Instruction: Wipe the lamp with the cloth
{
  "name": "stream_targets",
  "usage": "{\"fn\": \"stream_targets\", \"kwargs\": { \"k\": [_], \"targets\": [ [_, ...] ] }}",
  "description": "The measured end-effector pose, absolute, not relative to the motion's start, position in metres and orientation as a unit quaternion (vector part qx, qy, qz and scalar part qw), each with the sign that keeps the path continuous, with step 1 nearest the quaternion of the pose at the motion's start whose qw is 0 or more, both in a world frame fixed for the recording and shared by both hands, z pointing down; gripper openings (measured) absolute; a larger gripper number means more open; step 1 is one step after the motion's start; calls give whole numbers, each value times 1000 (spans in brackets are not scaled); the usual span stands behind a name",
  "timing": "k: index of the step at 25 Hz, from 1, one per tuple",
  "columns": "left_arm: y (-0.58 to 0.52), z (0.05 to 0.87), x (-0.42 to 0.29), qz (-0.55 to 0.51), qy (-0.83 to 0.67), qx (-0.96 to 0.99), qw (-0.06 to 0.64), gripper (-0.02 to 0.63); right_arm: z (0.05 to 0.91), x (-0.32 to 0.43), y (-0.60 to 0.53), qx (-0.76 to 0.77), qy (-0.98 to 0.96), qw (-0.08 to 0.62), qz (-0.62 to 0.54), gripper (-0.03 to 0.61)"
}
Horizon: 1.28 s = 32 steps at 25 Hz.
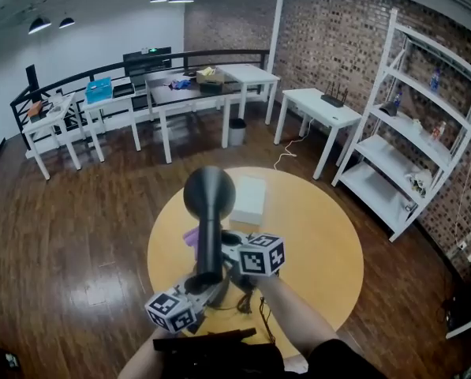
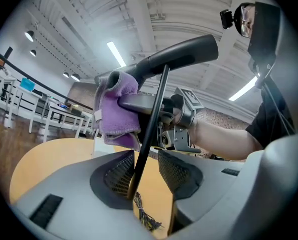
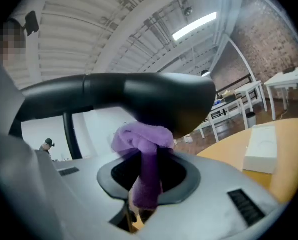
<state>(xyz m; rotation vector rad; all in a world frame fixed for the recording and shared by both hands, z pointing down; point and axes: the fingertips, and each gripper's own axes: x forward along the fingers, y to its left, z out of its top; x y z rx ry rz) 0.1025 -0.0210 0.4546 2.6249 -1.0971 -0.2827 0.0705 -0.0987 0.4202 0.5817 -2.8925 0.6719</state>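
Left gripper (image 2: 146,171) is clamped on the thin black stem of the lamp (image 1: 209,194), at the near side of the round yellow table (image 1: 322,251). Right gripper (image 3: 149,176) pinches the purple cloth (image 3: 141,139), which is bunched against the underside of the lamp's head.

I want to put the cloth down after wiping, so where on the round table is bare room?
Free: the table's right half, between the white box and the right rim. A narrower strip lies left of the lamp. Crowded: the near edge, with the left gripper, the right gripper and the cable bundle.
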Motion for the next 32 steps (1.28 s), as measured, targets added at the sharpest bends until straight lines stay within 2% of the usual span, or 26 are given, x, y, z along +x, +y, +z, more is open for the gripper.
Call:
{"fn": "stream_targets", "kwargs": {
  "k": [5,8,12,16,20,24,32],
  "targets": [
    [-23,454,103,-102,-383,907,143,137,446,90,-121,247,-939,94,218,87],
    [-22,453,104,-98,-382,908,142,137,453,116,-134,286,-924,84,238,87],
    [-22,454,104,-96,-382,908,142,135,438,154,-145,316,-914,47,248,88],
    [-20,453,101,-93,-377,911,141,135,405,181,-144,333,-920,16,205,87],
    [-20,451,95,-97,-379,910,136,135,345,171,-128,285,-944,-45,157,89],
    [-18,440,97,-100,-389,909,115,135,311,151,-111,219,-955,-117,161,89],
    [-14,428,100,-99,-401,906,94,135,344,155,-151,291,-938,-72,173,89]
  ]
}}
